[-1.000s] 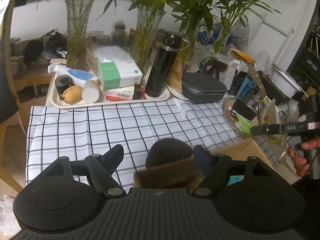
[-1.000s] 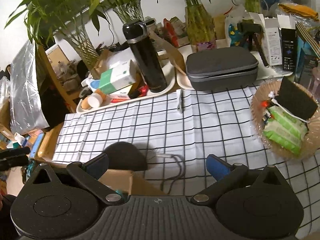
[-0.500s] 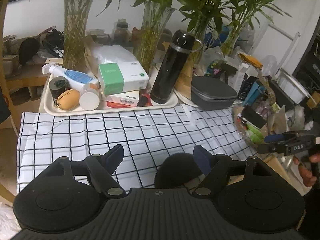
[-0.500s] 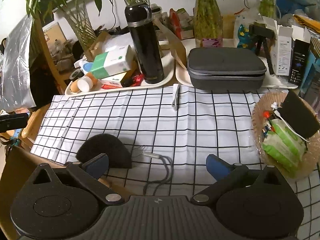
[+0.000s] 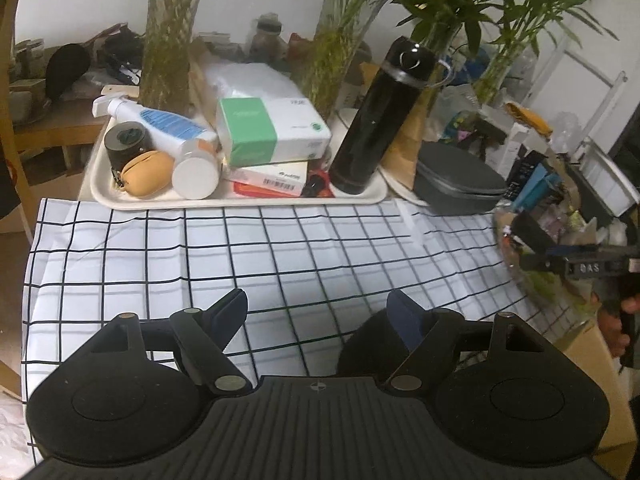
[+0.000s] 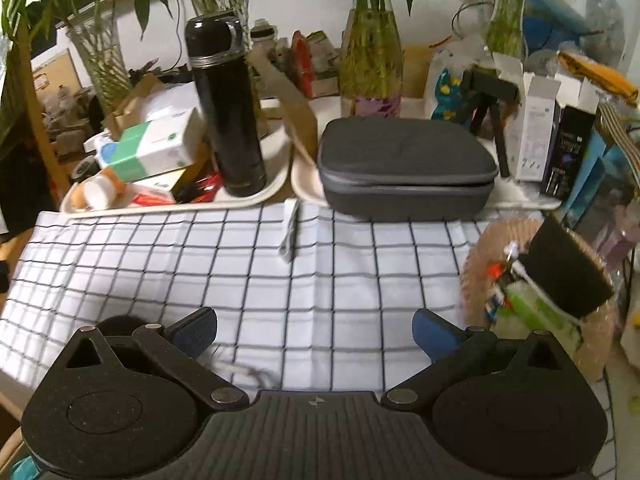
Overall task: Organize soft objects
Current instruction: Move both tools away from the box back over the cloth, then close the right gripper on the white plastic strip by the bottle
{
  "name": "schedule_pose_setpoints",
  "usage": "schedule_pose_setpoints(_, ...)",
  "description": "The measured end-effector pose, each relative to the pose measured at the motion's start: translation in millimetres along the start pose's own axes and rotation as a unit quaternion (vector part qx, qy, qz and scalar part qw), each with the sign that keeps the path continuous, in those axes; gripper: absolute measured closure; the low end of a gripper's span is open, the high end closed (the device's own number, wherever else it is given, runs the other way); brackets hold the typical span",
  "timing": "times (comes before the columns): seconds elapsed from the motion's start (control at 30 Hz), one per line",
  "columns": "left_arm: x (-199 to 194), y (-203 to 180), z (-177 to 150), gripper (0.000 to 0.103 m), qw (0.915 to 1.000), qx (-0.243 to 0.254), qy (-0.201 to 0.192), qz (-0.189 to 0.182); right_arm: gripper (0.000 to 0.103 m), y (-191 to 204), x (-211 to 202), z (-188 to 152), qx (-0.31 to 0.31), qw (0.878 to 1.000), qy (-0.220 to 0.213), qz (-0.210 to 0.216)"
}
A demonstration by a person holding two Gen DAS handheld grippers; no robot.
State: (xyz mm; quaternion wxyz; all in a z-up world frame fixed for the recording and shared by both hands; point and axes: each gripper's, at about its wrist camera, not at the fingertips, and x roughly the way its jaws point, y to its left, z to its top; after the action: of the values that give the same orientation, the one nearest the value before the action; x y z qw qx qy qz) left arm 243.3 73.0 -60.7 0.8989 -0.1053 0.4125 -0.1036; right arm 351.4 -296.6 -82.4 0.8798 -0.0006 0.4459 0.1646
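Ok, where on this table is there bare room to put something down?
The checked cloth is bare across its middle, between the tray and grey case behind and both claws in front. Crowded: tray, right-hand basket. A dark fuzzy thing sits at the cloth's near edge.

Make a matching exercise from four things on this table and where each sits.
1 black flask
2 grey zip case
3 dark fuzzy object
4 black sponge

a in the woven basket
b on the checked cloth by the left gripper's finger
c upright on the cream tray
d on the other tray, beside the flask's

Pairs: 1-c, 2-d, 3-b, 4-a
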Motion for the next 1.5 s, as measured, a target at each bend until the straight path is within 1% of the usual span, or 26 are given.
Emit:
schedule_pose_setpoints(0.07, 3, 1, -1, 0.027, 0.9999, 0.005, 0.005, 0.008, 0.0, 2, 10, 3, -0.008, 1.0, -0.005, -0.015)
schedule_pose_setpoints(0.17, 4, 3, -2, 0.027, 0.9999, 0.006, 0.005, 0.014, 0.0, 6, 22, 6, -0.038, 0.999, -0.024, -0.009)
schedule_pose_setpoints(0.27, 4, 5, -3, 0.026, 0.9998, 0.007, 0.008, 0.018, 0.0, 12, 36, 10, -0.073, 0.997, -0.016, -0.008)
schedule_pose_setpoints(0.33, 4, 7, -3, 0.026, 0.9997, 0.007, 0.008, 0.02, 0.0, 15, 44, 12, -0.085, 0.996, -0.008, 0.002)
schedule_pose_setpoints(0.37, 4, 7, -3, 0.026, 0.9998, 0.007, 0.009, 0.02, 0.0, 16, 49, 14, -0.087, 0.996, -0.002, 0.014)
schedule_pose_setpoints(0.53, 5, 9, -3, 0.026, 0.9996, 0.006, 0.013, 0.022, 0.0, 17, 64, 17, -0.078, 0.995, -0.004, 0.062)
schedule_pose_setpoints(0.7, 8, 6, -4, 0.026, 0.9994, 0.014, 0.022, 0.02, 0.001, 25, 87, 23, -0.092, 0.994, -0.016, 0.06)
schedule_pose_setpoints(0.77, 9, 4, -5, 0.026, 0.9993, 0.021, 0.023, 0.019, 0.008, 27, 99, 24, -0.097, 0.994, -0.015, 0.054)
schedule_pose_setpoints(0.8, 9, 3, -5, 0.026, 0.9993, 0.023, 0.024, 0.018, 0.015, 27, 104, 25, -0.098, 0.994, -0.017, 0.052)
schedule_pose_setpoints(0.87, 10, 2, -6, 0.026, 0.9993, 0.024, 0.026, 0.015, 0.02, 27, 116, 27, -0.096, 0.994, -0.013, 0.05)
schedule_pose_setpoints(0.93, 11, 2, -6, 0.026, 0.9993, 0.023, 0.028, 0.012, 0.031, 27, 125, 28, -0.098, 0.994, -0.015, 0.054)
schedule_pose_setpoints(0.97, 11, 2, -6, 0.026, 0.9993, 0.023, 0.028, 0.012, 0.033, 28, 129, 28, -0.101, 0.993, -0.015, 0.053)
schedule_pose_setpoints(1.07, 11, 3, -5, 0.027, 0.9993, 0.02, 0.03, 0.01, 0.044, 31, 141, 28, -0.111, 0.992, -0.01, 0.051)
schedule_pose_setpoints(1.13, 11, 4, -5, 0.026, 0.9993, 0.018, 0.03, 0.007, 0.057, 31, 147, 28, -0.111, 0.993, -0.009, 0.049)
schedule_pose_setpoints(1.17, 11, 4, -5, 0.026, 0.9994, 0.019, 0.03, 0.008, 0.061, 32, 151, 28, -0.112, 0.992, -0.007, 0.05)
schedule_pose_setpoints(1.2, 11, 3, -5, 0.026, 0.9993, 0.02, 0.029, 0.008, 0.066, 33, 154, 28, -0.114, 0.992, -0.007, 0.047)
schedule_pose_setpoints(1.23, 11, 3, -6, 0.026, 0.9993, 0.021, 0.03, 0.009, 0.069, 34, 157, 28, -0.118, 0.992, -0.007, 0.044)
schedule_pose_setpoints(1.37, 12, 4, -6, 0.026, 0.9991, 0.024, 0.034, 0.011, 0.073, 38, 167, 28, -0.123, 0.992, -0.006, 0.035)
schedule_pose_setpoints(1.5, 13, 5, -7, 0.027, 0.999, 0.024, 0.036, 0.013, 0.08, 38, 170, 31, -0.117, 0.992, -0.005, 0.038)
